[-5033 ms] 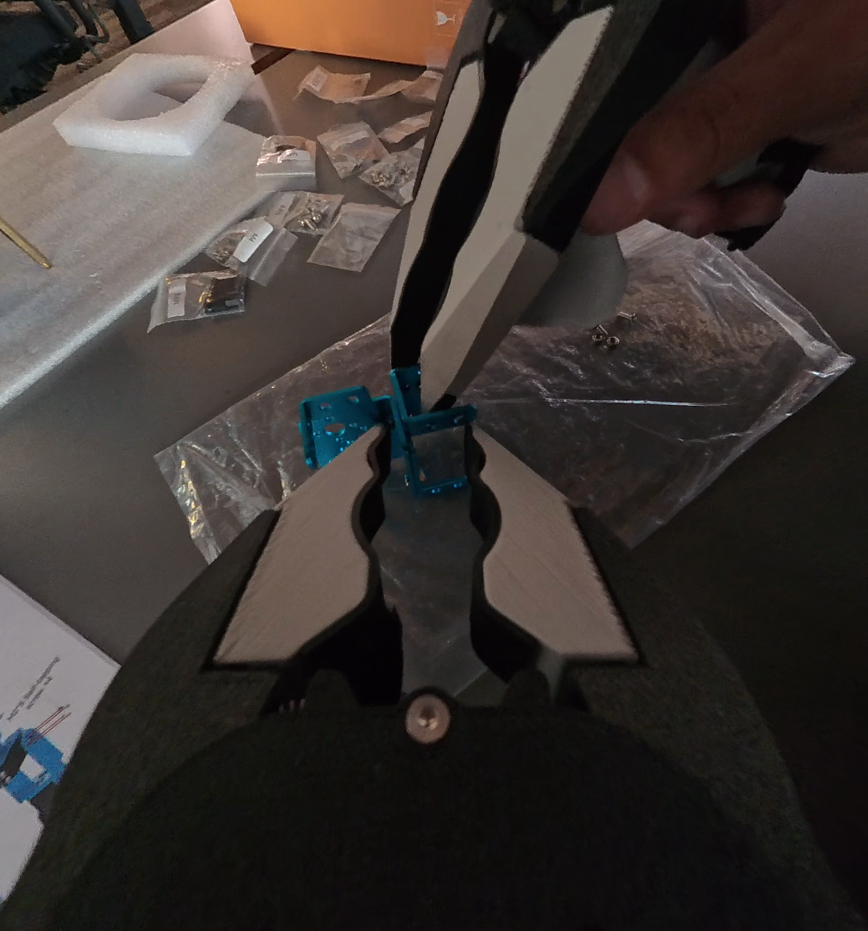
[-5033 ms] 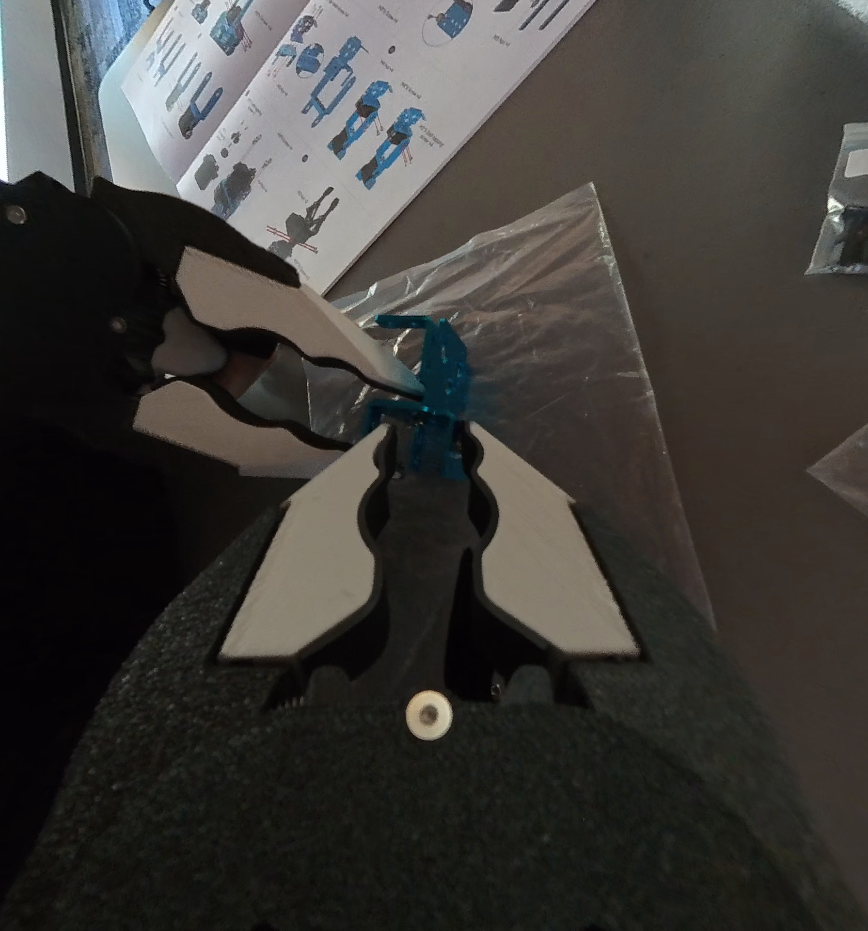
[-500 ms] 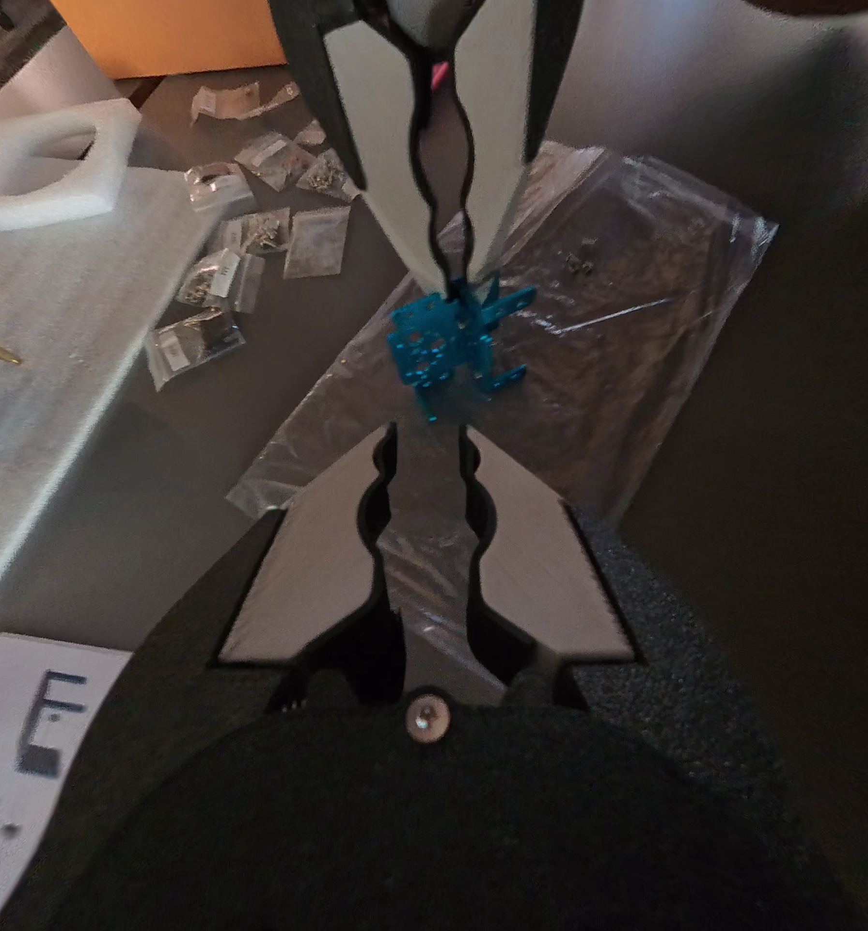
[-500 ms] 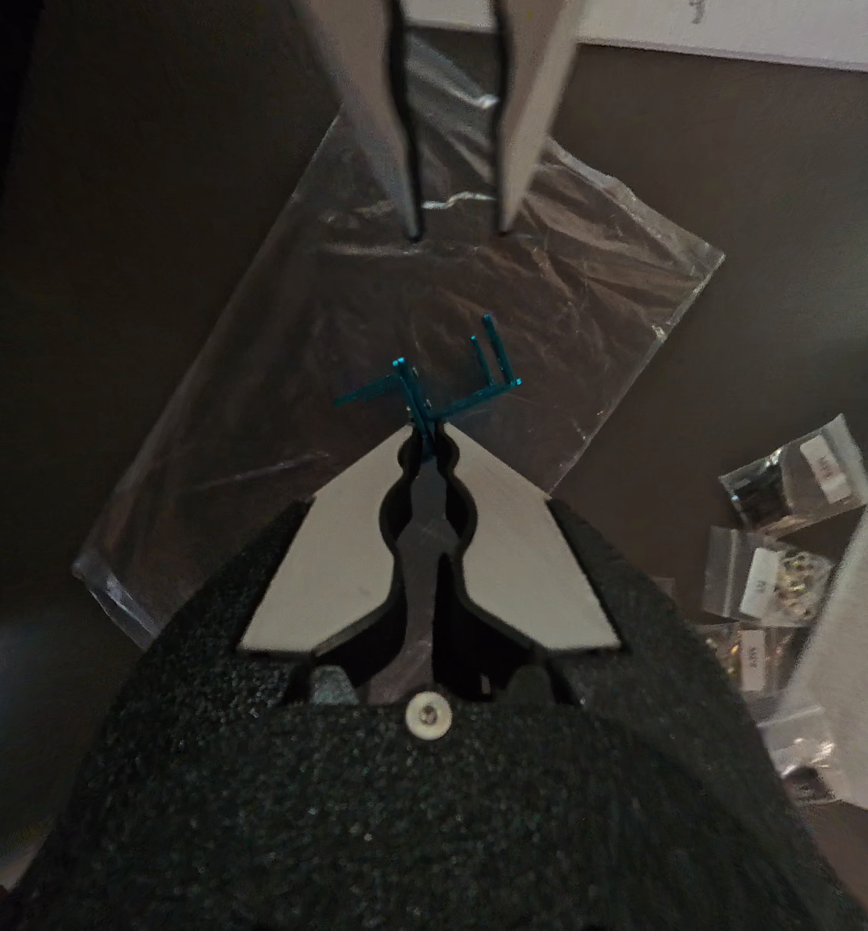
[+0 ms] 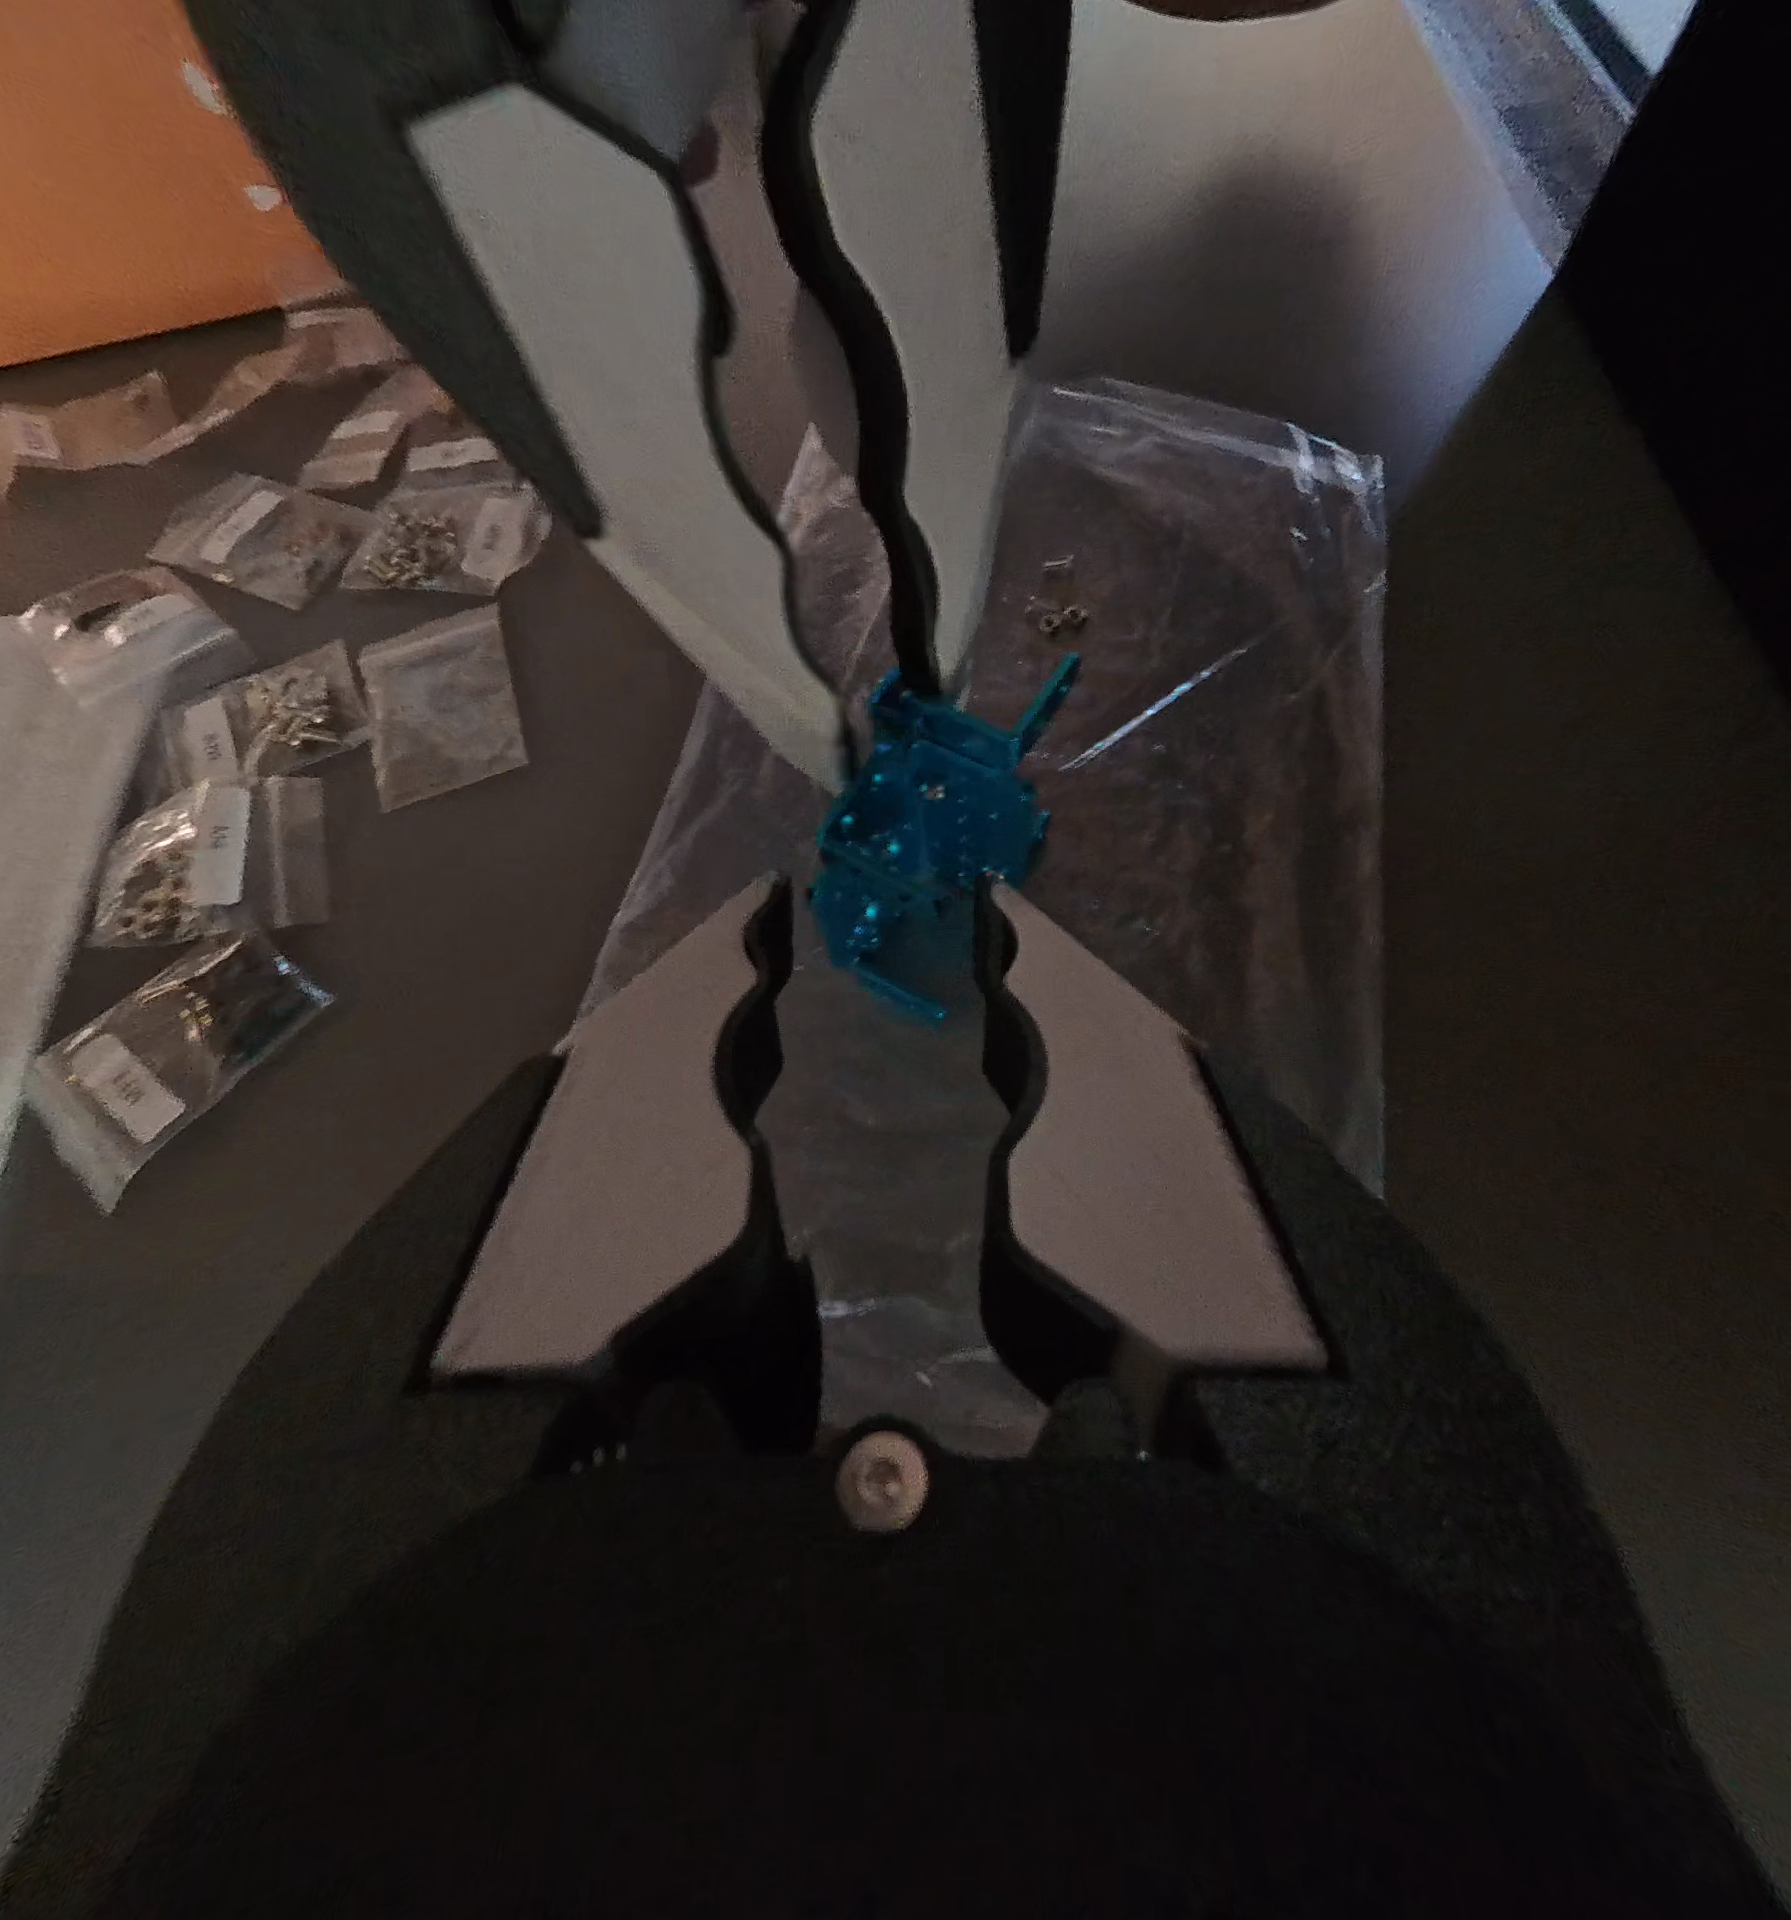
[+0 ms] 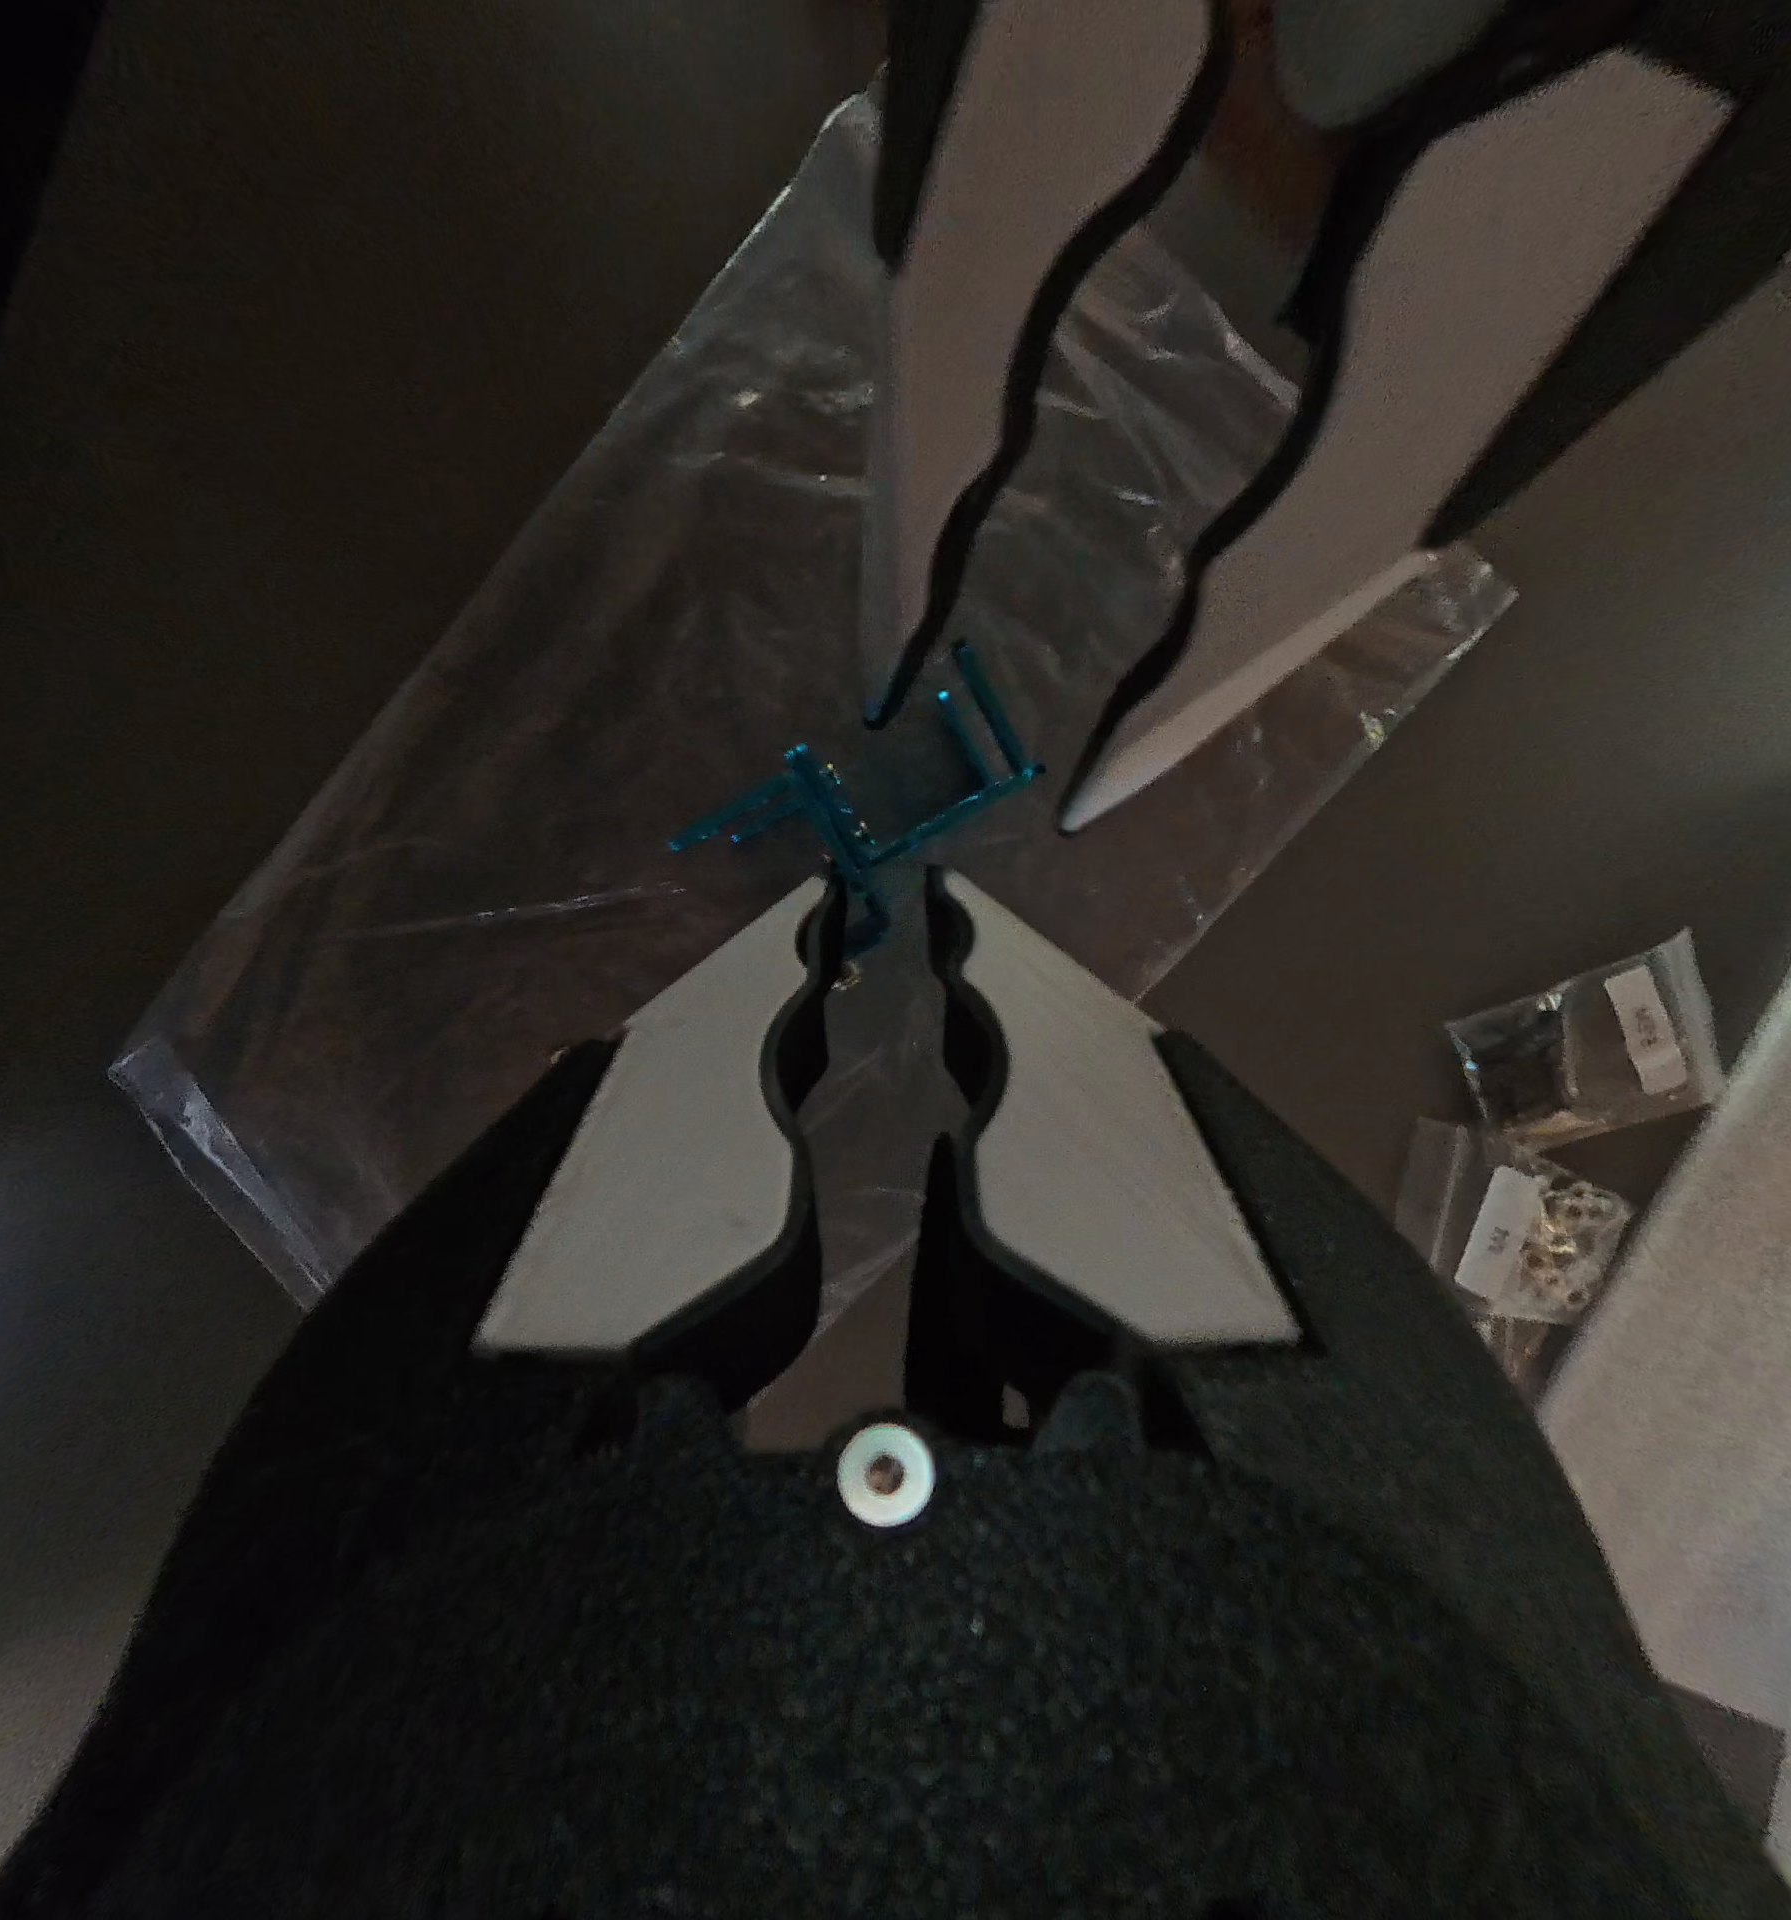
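The right gripper (image 6: 875, 878) is gripping the blue bracket (image 6: 849, 821) (long axis toward 1 o'clock); the left gripper (image 5: 886, 883), jaws apart, is flanking it.

The left gripper (image 5: 886, 883) has opened wider and closed in around the blue bracket (image 5: 922, 821).
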Tool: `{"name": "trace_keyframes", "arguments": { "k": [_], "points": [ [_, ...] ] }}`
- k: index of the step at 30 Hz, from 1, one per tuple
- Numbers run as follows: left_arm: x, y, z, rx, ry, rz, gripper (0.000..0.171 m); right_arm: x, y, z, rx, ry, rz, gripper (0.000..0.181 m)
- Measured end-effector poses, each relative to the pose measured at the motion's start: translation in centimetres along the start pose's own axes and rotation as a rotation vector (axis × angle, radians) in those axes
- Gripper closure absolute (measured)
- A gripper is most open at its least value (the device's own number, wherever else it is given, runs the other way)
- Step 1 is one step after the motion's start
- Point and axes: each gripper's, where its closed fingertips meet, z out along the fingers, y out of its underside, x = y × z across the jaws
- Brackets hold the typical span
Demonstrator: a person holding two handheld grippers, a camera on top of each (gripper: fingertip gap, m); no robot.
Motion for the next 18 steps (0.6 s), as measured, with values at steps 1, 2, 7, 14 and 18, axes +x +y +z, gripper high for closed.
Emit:
{"name": "trace_keyframes", "arguments": {
  "k": [1, 2, 7, 14, 18],
  "points": [
    [0.3, 0.0, 0.1, 0.002, 0.013, 0.004, 0.139, 0.0, 0.0, -0.2, 0.011, 0.010, 0.012, 0.163],
    [0.4, 0.0, 0.3, 0.000, 0.009, 0.009, 0.142, 0.1, -0.1, -0.5, 0.027, 0.024, 0.029, 0.160],
    [0.4, 0.3, 0.1, 0.001, -0.037, -0.001, 0.146, 0.4, 0.9, -2.7, 0.137, 0.138, 0.233, 0.151],
    [0.7, 0.5, -0.2, -0.010, -0.107, -0.068, 0.146, -0.5, 1.5, -2.4, 0.408, 0.250, 0.579, 0.150],
    [1.2, 0.4, -0.3, -0.013, -0.144, -0.132, 0.145, -1.1, 0.6, -2.1, 0.516, 0.279, 0.691, 0.147]
  ]
}}
